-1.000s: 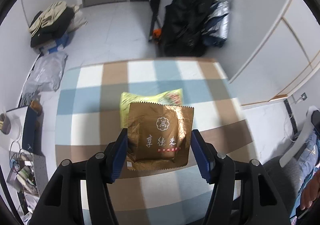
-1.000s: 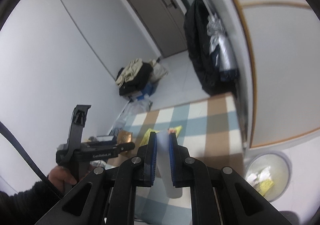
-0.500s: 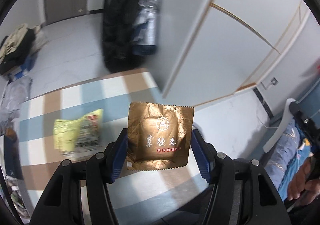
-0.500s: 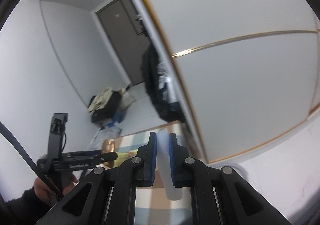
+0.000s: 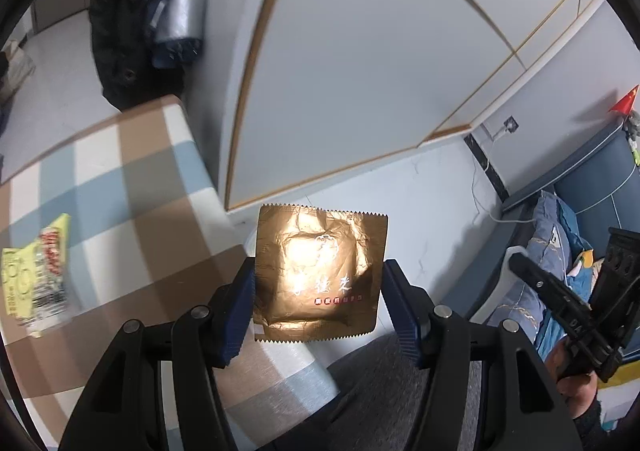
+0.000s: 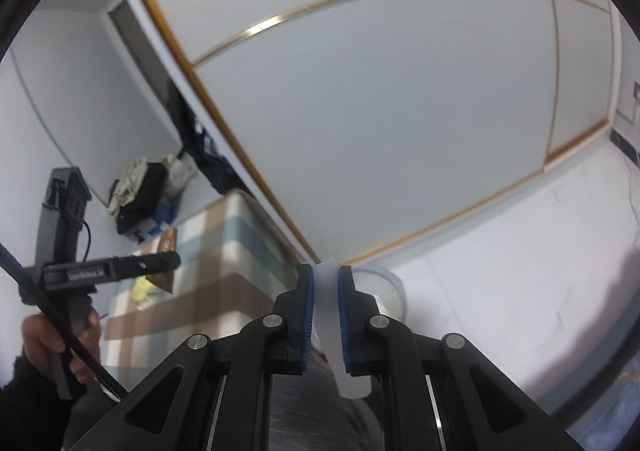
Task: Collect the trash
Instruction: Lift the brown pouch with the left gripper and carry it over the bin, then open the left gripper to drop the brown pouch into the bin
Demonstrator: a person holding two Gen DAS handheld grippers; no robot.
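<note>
A: Largest items first?

B: White wardrobe panels (image 5: 360, 63) with gold trim fill the background. Below them, a checked worktop (image 5: 132, 187) in tan, blue and white.

A: Trash on it?

B: One yellow snack packet (image 5: 34, 275) lies flat near the left edge.

A: Left gripper (image 5: 318, 307)?

B: Jaws set at a medium gap, clamped on the side edges of a gold foil wrapper (image 5: 320, 271), upright, off the worktop's corner.

A: Right gripper (image 6: 325, 315)?

B: Jaws narrow, pinching a thin white translucent strip (image 6: 334, 331), near a round white bin rim (image 6: 390, 285)
</note>
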